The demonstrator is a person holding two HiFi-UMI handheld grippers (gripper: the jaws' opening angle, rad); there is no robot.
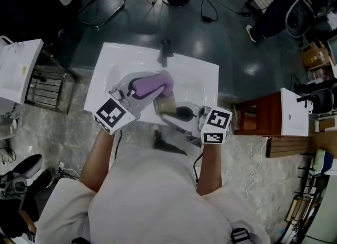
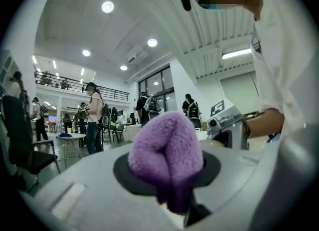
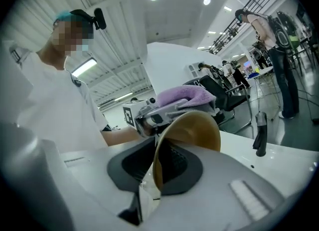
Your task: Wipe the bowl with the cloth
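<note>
Fingers of the left gripper [image 2: 167,175] are closed tight on a bunched purple cloth [image 2: 164,145] that bulges out past them. The right gripper [image 3: 158,172] pinches the rim of the tan bowl [image 3: 192,130], which is tilted on edge. The cloth sits at the bowl's upper rim. Both are held above the white sink [image 1: 205,77], toward its near edge.

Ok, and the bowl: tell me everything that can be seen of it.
The bowl is small, tan-brown and smooth, maybe wood or plastic. It is tipped on its side, held above the white sink. The right gripper is shut on its wall at the rim. The purple cloth, clamped in the left gripper, sits by its upper rim; whether they touch cannot be told.
</note>
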